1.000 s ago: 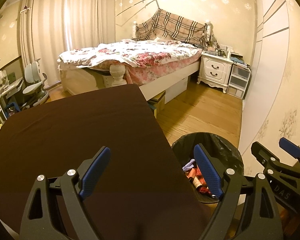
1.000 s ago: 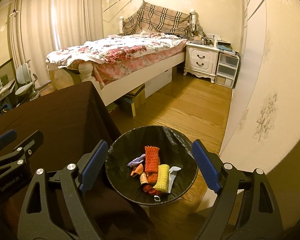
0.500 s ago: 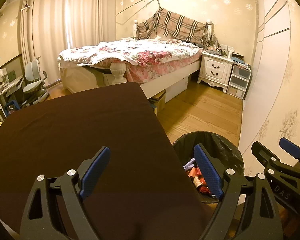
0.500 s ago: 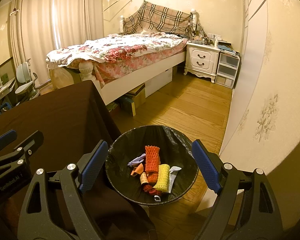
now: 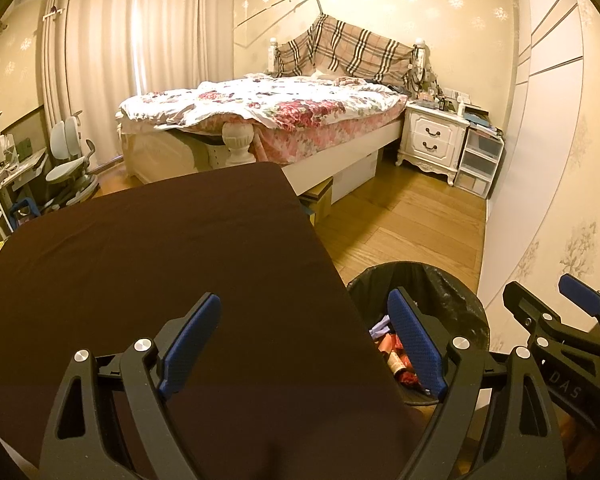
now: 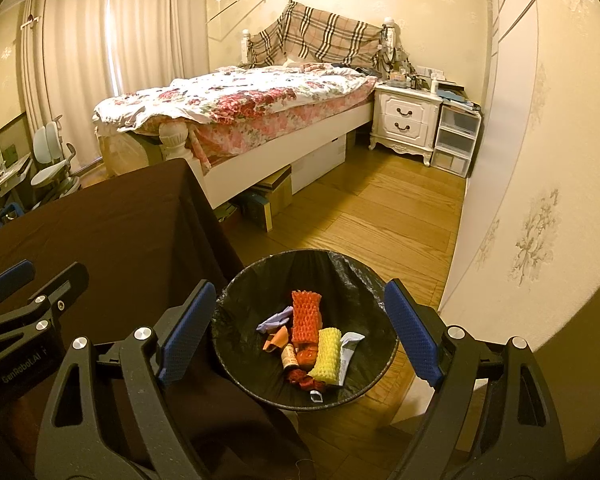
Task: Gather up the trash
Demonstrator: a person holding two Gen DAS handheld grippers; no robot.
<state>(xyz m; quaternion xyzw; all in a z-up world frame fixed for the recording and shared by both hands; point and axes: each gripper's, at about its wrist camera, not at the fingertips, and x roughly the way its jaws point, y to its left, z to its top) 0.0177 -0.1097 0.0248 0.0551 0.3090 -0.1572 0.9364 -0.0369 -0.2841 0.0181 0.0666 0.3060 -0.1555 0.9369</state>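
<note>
in the left wrist view the left gripper point(image 5: 304, 340) hangs over a table covered by a dark brown cloth point(image 5: 160, 264), its two blue-padded fingers spread wide with nothing between them but bare cloth on one side and the edge of the bin on the other. the trash bin point(image 5: 452, 292), lined with a black bag, stands on the wooden floor point(image 5: 404, 216) just beside the table's right edge; part of its contents shows behind the right-hand finger, reddish and pale scraps that are hard to tell apart here. the right gripper point(image 5: 556, 300) enters from the right edge of this view, above the far side of the bin, jaws also apart. further back are a bed point(image 5: 268, 112) with a floral quilt, a white nightstand point(image 5: 432, 140) and a desk chair point(image 5: 68, 160) by the curtains. in the right wrist view the right gripper point(image 6: 300, 336) looks down on the trash bin point(image 6: 340, 268), its fingers wide apart and holding nothing, one seen over each side of the rim. the trash lies at the bottom of the bag: an orange foam net point(image 6: 306, 316), a yellow foam net point(image 6: 326, 356), a lilac scrap point(image 6: 274, 320), a small bottle point(image 6: 289, 356), a grey-white wrapper point(image 6: 348, 350) and some red bits point(image 6: 300, 376), all piled touching one another. the left gripper point(image 6: 28, 280) shows at the left edge over the brown cloth point(image 6: 132, 224), jaws parted and empty.
</note>
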